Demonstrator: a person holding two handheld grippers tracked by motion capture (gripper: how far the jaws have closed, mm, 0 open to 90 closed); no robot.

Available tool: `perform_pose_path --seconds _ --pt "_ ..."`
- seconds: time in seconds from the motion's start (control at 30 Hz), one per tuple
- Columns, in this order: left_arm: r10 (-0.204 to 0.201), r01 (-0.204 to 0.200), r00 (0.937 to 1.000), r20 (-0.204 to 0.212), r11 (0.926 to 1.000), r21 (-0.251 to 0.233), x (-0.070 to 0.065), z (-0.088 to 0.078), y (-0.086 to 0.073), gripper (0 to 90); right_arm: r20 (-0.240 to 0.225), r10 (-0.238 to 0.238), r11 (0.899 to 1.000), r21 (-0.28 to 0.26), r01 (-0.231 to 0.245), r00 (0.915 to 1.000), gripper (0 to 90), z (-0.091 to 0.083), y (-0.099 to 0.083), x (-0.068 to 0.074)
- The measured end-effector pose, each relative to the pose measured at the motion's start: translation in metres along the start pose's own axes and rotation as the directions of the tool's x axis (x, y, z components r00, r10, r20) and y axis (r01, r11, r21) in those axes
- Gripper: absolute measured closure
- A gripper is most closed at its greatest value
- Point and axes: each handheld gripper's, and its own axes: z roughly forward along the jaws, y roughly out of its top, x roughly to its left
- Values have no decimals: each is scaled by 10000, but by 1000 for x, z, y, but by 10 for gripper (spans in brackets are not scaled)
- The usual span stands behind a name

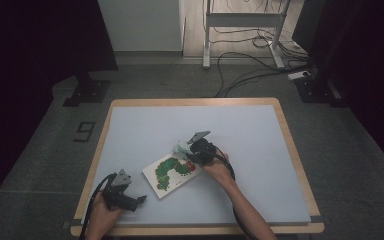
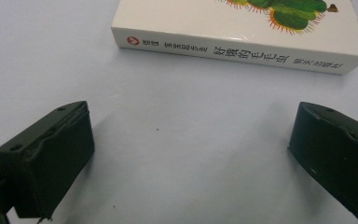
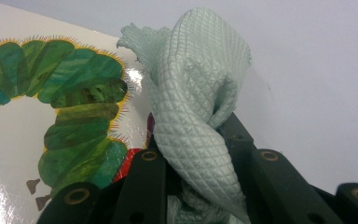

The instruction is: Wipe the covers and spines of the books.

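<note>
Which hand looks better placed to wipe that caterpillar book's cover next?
The right. The right gripper is already shut on the pale green cloth, right over the caterpillar book. The left gripper sits open and holding nothing, apart from the book's spine side near the table front edge.

A pale grey counter (image 1: 260,165) with a wooden rim is carrying a white picture book (image 1: 171,174), which is lying flat between the two sets of fingers, just ahead of the left ones
</note>
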Motion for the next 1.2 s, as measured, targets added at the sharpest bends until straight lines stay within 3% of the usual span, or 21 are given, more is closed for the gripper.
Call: perform_pose_path --seconds 0.53,1.2 --pt "7 -7 10000 8 10000 -2 0 0 0 0 -842 -477 9988 -95 471 9953 740 6 9 29" --pt "-9 9 10000 5 10000 -6 0 0 0 0 -2183 -1284 9917 -395 1228 9674 738 19 27 77"
